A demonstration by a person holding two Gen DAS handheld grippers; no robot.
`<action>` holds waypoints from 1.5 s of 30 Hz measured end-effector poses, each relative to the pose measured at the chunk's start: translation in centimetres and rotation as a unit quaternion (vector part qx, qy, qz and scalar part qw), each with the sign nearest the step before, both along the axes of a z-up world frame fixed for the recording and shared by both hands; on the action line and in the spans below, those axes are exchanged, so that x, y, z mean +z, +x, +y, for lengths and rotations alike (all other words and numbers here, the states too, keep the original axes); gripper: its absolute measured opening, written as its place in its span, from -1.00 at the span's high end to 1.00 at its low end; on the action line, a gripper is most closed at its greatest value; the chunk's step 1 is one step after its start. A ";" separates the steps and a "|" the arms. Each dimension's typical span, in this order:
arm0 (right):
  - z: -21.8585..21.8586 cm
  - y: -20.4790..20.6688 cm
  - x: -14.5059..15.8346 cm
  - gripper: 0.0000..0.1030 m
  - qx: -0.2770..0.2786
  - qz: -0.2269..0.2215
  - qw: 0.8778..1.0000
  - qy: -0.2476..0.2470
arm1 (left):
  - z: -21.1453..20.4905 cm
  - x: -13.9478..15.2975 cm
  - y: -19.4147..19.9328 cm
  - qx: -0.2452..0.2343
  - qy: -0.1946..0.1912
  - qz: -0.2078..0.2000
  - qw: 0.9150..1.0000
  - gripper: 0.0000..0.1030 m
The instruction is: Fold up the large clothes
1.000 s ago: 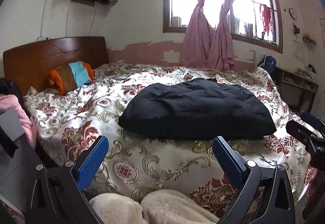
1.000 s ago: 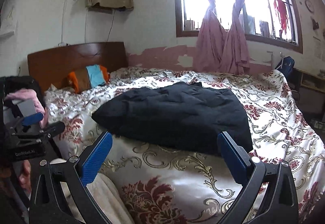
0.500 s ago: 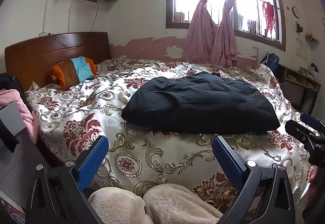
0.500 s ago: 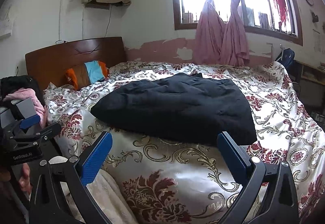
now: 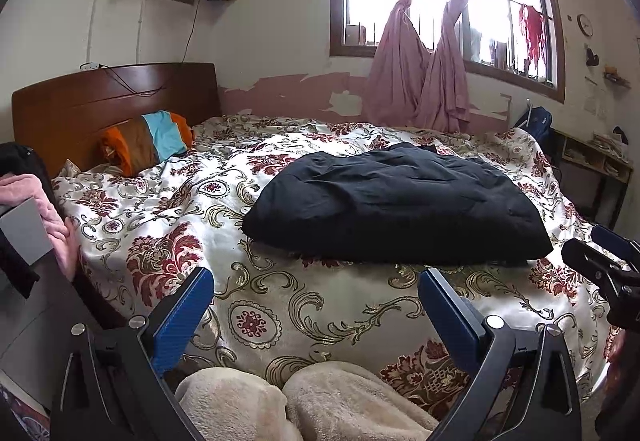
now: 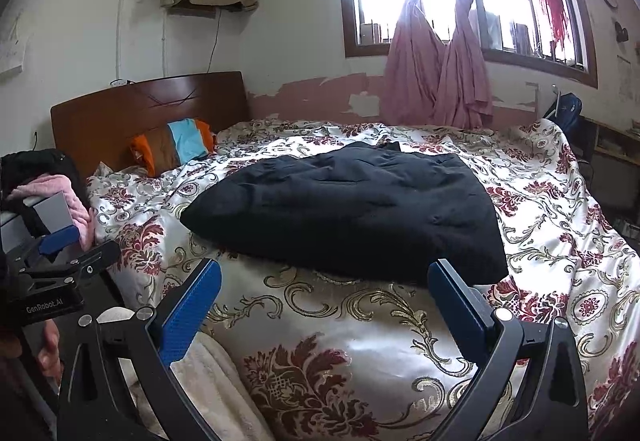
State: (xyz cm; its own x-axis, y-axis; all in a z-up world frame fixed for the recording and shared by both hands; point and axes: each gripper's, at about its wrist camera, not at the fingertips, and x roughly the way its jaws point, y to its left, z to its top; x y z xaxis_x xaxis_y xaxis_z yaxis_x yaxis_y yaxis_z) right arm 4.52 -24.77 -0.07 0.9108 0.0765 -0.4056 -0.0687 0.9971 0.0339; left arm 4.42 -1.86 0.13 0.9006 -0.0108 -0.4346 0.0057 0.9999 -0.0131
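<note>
A large black padded garment (image 5: 396,209) lies folded into a broad flat bundle on the floral bedspread (image 5: 168,209), in the middle of the bed; it also shows in the right wrist view (image 6: 352,217). My left gripper (image 5: 316,305) is open and empty, held short of the bed's near edge. My right gripper (image 6: 324,297) is open and empty, also short of the garment's near edge. Each gripper shows at the side of the other's view: the right one (image 5: 604,269) and the left one (image 6: 60,253).
A cream fleece blanket (image 5: 304,401) lies at the near edge below my left gripper. A striped pillow (image 5: 148,141) leans on the wooden headboard (image 5: 100,97). Pink clothing (image 5: 40,197) sits at the left. A low shelf (image 5: 596,161) stands at the right under the curtained window (image 5: 432,21).
Both grippers have drawn back and risen slightly, so the bed and the garment sit lower and farther in view. Both stay open and empty.
</note>
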 end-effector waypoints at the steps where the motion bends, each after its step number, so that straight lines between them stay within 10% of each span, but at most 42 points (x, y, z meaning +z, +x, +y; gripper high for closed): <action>1: 0.0 0.0 0.0 -0.97 0.000 0.000 1.000 0.000 | 0.0 0.0 0.0 -0.001 0.000 0.000 1.000 -0.99; 45: 0.2 -0.2 -0.2 -0.97 0.001 0.005 1.000 0.006 | -0.2 -0.1 0.0 0.003 -0.001 0.006 1.000 -0.99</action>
